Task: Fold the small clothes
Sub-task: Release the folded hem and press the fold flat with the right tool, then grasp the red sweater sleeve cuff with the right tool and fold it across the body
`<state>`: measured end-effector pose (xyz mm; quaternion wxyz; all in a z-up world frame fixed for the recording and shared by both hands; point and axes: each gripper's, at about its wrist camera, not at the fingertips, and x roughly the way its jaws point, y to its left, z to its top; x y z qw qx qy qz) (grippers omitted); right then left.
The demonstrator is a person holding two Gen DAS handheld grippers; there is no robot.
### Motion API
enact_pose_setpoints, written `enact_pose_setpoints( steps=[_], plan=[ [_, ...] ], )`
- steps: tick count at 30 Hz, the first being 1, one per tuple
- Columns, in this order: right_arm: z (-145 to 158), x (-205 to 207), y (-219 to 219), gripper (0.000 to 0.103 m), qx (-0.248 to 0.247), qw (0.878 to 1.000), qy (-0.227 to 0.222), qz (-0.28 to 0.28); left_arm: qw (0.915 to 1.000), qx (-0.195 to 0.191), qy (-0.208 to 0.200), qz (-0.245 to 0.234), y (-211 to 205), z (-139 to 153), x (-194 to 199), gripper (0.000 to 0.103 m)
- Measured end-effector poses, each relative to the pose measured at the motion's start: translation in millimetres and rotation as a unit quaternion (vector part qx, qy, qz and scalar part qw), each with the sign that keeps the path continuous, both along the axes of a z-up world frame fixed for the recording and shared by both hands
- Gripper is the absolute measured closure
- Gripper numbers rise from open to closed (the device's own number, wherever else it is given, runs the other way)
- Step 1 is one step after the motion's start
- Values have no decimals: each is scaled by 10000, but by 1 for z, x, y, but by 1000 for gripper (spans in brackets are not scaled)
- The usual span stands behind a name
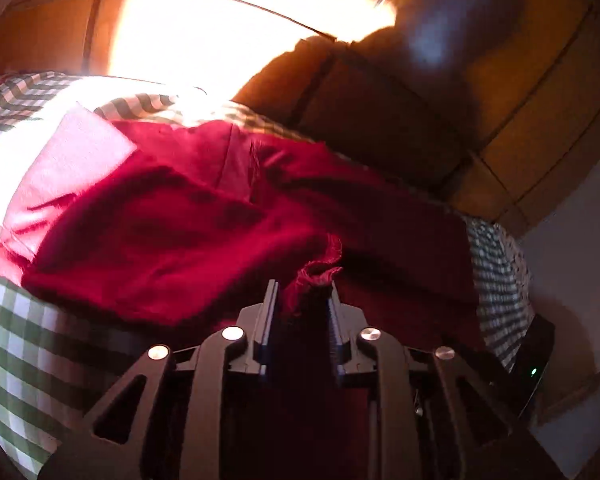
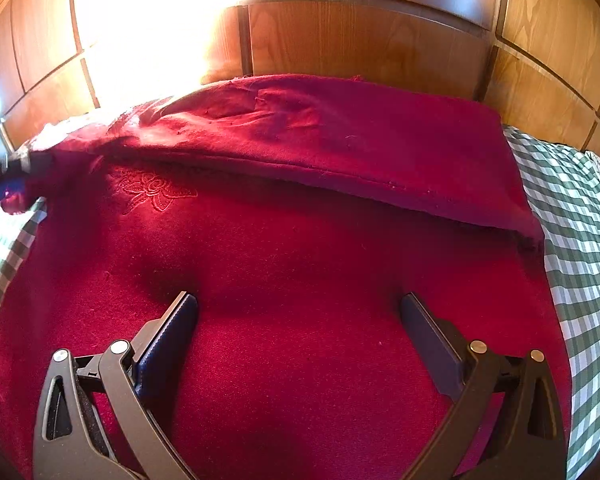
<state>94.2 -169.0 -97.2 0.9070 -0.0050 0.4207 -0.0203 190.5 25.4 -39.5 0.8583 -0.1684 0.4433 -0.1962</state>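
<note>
A dark red garment (image 2: 300,240) with an embroidered flower (image 2: 152,192) lies spread on a green-and-white checked cloth (image 2: 580,248). Its far part is folded over toward me, forming a flap (image 2: 340,148). My right gripper (image 2: 298,304) is open, its fingers resting low over the garment's near part. My left gripper (image 1: 303,292) is shut on a bunched edge of the red garment (image 1: 160,232) and holds it up; it also shows at the left edge of the right wrist view (image 2: 8,184).
A wooden panelled headboard or wall (image 2: 360,36) stands right behind the cloth, with strong sun glare (image 2: 148,20) at the left. The checked cloth (image 1: 16,320) extends left and right of the garment.
</note>
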Motion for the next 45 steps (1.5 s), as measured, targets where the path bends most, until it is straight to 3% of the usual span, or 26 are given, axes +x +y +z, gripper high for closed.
enact_pose_setpoints(
  steps=[1,5,9,13,17,19,21,23,28,31,34,40,45],
  plan=[
    [0,0,0,3,7,10000,2,0,10000,49,20,-8,-1,-4,-7,71],
    [6,4,-1,4,95,9999,116,-37,9993,367,-66,2,8,-15,-34,71],
    [24,17,17,22,1045,9939,157,305,9976,674,-95,79,24,-32,-59,71],
    [24,47,57,35,1609,9827,470,783,9959,853,-305,72,23,-41,-71,70],
    [15,77,99,36,1306,9860,603,839,9950,917,-401,56,20,-48,-74,69],
    [18,85,120,59,907,9888,567,1037,9957,840,-391,55,22,-49,-73,69],
    [27,86,131,96,619,9879,551,1310,9963,771,-386,53,25,-50,-73,69],
    [48,81,136,96,467,9876,258,1476,9965,735,-392,52,25,-50,-75,69],
    [128,69,116,96,715,9824,-731,1565,9962,768,-409,49,31,-49,-77,68],
    [170,71,84,96,648,9808,-1293,1309,9964,746,-405,49,33,-51,-77,68],
    [186,87,40,96,456,9834,-1516,885,9964,742,-405,48,34,-51,-76,68],
    [139,99,-79,96,445,9928,-1034,-411,9963,752,-409,43,37,-53,-76,67],
    [56,100,-135,96,459,9897,-215,-1340,9958,825,-401,35,30,-51,-75,67]
  ],
)
